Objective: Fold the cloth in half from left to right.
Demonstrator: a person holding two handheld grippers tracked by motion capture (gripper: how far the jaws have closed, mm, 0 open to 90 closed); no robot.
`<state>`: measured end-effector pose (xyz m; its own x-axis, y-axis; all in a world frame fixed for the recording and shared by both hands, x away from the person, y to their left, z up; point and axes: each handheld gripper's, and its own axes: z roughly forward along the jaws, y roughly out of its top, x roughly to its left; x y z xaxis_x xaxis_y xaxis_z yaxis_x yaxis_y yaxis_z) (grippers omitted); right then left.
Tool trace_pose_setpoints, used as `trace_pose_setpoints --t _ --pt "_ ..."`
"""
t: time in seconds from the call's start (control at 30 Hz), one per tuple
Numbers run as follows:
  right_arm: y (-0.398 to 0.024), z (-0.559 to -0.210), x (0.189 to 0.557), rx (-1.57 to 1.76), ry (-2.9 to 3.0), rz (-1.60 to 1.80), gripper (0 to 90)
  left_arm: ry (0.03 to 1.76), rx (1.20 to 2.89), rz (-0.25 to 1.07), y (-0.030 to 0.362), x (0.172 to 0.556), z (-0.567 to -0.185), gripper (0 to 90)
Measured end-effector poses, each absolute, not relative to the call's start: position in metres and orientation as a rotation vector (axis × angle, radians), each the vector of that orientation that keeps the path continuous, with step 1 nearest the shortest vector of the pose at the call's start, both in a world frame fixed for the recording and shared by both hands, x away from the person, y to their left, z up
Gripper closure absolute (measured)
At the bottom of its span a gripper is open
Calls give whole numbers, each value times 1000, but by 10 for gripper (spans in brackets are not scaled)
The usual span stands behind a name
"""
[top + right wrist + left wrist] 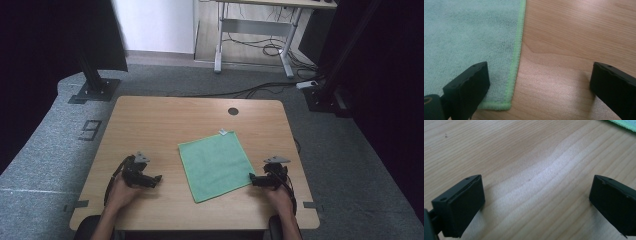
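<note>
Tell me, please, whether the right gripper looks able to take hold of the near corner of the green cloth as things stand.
Probably yes. The right gripper is open, and the cloth corner lies flat on the table just beside its left finger, with nothing between or on top of it.

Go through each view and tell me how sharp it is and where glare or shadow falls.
High view: even light, fairly sharp, dark curtains at both sides, green cloth clear. Left gripper view: a pale sheen of glare runs across the wooden table between the open jaws, which look slightly soft. Right gripper view: cloth weave and hem are sharp, with soft shadow beside each jaw.
</note>
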<state>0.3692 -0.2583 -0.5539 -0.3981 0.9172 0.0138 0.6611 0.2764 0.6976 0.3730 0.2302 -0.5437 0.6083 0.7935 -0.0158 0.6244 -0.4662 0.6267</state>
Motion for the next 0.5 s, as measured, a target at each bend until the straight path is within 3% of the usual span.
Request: trace_pose_setpoints --t 0.07,0.5 --pt "-259 -554 369 1422 2158 893 13 1107 2223 364 227 378 -541 37" --pt "-259 -557 369 1408 2145 920 0 1079 2138 364 203 425 -518 40"
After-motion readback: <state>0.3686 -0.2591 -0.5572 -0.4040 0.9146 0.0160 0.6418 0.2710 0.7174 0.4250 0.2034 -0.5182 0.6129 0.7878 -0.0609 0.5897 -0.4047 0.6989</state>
